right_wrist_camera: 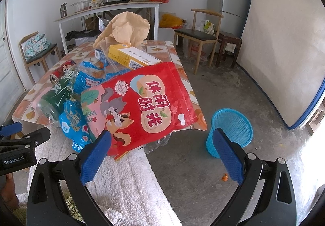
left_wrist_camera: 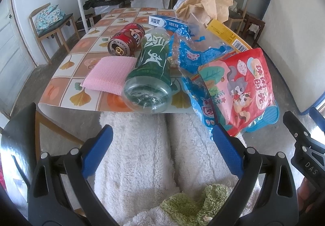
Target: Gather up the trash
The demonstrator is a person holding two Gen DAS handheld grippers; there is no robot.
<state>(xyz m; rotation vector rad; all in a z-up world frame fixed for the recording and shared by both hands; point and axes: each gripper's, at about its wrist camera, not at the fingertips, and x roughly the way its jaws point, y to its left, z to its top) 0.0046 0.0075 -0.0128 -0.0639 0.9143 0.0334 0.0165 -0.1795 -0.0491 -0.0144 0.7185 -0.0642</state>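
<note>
Left wrist: left claw (left_wrist_camera: 162, 144) wide, empty | right claw (right_wrist_camera: 162, 144) wide, empty

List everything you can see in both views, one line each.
snack bag: 1, red, near table edge, overhanging
wrapper: 1, blue and clear, under the snack bag
bottle: 1, green, lying on its side, base toward the camera
can: 1, red, on its side behind the sponge
sponge: 1, pink, left of the bottle
toothpaste box: 1, blue-white, mid table
yellow box: 1, behind the snack bag
paper bag: 1, tan, crumpled, far side
basket: 1, blue, on the floor right of the table
table: 1, leaf-patterned cover
left gripper: open, empty
right gripper: open, empty
</note>
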